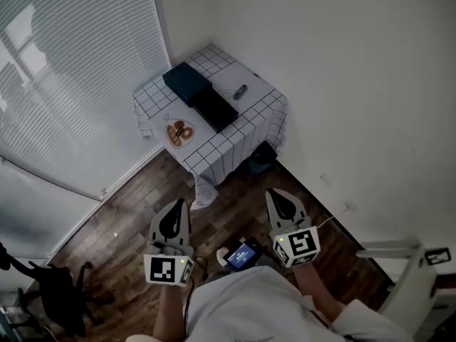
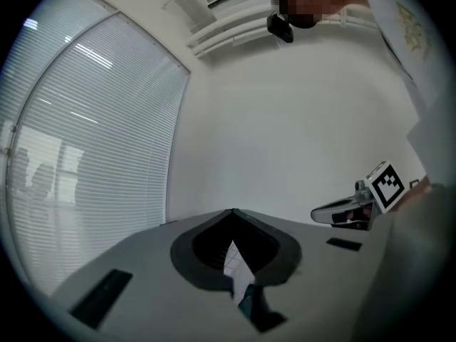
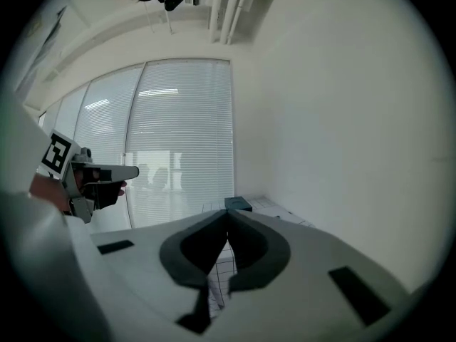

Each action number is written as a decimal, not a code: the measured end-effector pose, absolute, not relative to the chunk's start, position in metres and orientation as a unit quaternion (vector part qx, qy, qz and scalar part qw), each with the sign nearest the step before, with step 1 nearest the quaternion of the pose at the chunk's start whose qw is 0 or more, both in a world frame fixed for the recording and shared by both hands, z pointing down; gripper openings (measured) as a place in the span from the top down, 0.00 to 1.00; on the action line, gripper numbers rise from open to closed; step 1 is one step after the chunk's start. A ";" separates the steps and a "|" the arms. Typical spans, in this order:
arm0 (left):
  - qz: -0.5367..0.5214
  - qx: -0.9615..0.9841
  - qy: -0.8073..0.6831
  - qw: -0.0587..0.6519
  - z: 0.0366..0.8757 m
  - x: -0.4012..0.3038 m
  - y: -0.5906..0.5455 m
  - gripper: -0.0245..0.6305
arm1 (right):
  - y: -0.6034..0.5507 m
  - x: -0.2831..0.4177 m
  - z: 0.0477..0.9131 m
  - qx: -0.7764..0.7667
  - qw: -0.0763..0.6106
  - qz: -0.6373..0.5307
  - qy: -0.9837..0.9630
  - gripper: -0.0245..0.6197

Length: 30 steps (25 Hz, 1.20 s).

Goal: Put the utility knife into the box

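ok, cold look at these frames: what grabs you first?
The checked-cloth table in the corner by the blinds stands out first. It carries a dark box, a flat black case, the utility knife and a plate. Next are the left gripper and right gripper, both shut and empty, held close to the person, well short of the table.

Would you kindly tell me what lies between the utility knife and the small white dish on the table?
In the head view, a flat black box lies between the utility knife and the dish.
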<state>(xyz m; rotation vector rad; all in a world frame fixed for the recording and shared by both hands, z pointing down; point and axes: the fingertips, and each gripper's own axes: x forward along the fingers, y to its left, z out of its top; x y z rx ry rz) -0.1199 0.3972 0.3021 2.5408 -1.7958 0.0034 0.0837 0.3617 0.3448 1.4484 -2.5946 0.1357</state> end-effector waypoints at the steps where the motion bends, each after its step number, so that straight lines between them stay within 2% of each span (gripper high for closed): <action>1: -0.004 0.818 -0.575 0.018 0.301 -0.120 0.395 0.95 | 0.362 0.084 0.344 0.487 0.082 0.045 -0.869 0.95; 19: 0.019 0.822 -0.569 -0.002 0.299 -0.130 0.359 0.95 | 0.330 0.089 0.332 0.524 0.077 0.024 -0.848 0.95; 30: 0.024 0.814 -0.580 0.010 0.306 -0.133 0.279 0.95 | 0.248 0.078 0.337 0.511 0.079 0.025 -0.856 0.95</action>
